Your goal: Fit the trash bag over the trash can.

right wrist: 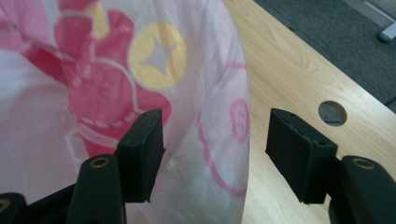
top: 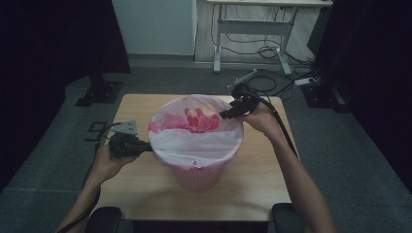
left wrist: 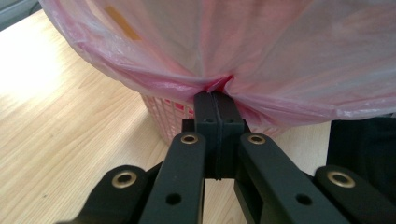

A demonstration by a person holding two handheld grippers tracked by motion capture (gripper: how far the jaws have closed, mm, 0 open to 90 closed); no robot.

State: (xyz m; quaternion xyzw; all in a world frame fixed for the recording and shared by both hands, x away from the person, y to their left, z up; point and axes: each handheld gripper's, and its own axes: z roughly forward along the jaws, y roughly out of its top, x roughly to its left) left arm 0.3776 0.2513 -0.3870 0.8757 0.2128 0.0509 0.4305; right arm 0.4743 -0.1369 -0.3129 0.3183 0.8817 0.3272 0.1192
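While left gripper [left wrist: 216, 100] pinches bag [left wrist: 261, 51], wood table [left wrist: 60, 121] beyond its rim.

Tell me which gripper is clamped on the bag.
The left gripper: its jaws are shut on a pinched fold of the pink bag at the basket's rim. The right gripper stands open astride the bag's edge.

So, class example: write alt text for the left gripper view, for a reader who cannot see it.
The left gripper has its two black jaws shut on a gathered fold of the pink plastic bag. The bag drapes over a pink mesh basket that stands on a light wooden table.
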